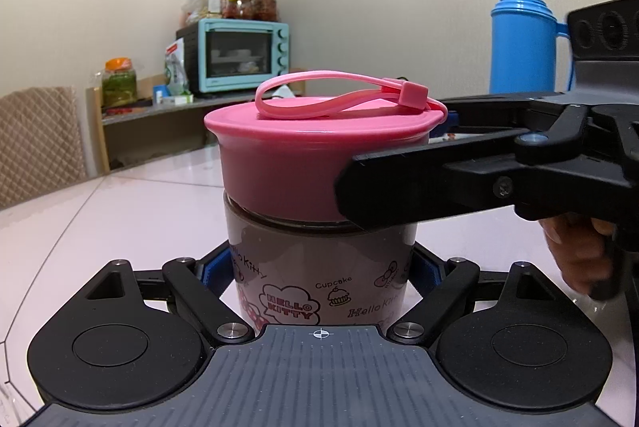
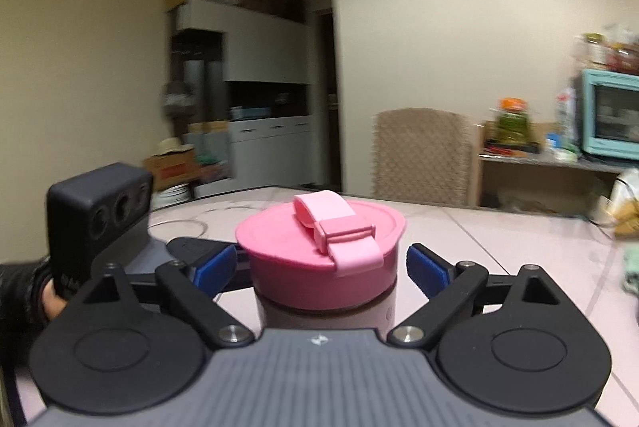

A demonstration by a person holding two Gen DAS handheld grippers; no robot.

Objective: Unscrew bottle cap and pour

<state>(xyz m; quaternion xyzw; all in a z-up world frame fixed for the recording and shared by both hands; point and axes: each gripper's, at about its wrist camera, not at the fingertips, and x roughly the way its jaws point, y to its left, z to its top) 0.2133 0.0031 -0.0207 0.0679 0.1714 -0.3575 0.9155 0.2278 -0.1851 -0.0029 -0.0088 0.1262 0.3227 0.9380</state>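
1. Left gripper point(image 1: 319, 273), as I see it, pinches the bottle point(image 1: 319, 267) low on its printed body, blue pads pressed to both sides.
2. Right gripper point(image 2: 321, 267) stands spread around the pink cap point(image 2: 319, 251), pads clear of it.
3. I see the bottle upright on the pale table point(image 1: 120, 211), cap on.

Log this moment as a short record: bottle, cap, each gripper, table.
bottle: Hello Kitty bottle upright on the table
cap: pink cap still on, strap loop on top
left gripper: shut on the bottle body
right gripper: open, blue pads either side of the cap, clear of it
background: blue thermos, teal oven
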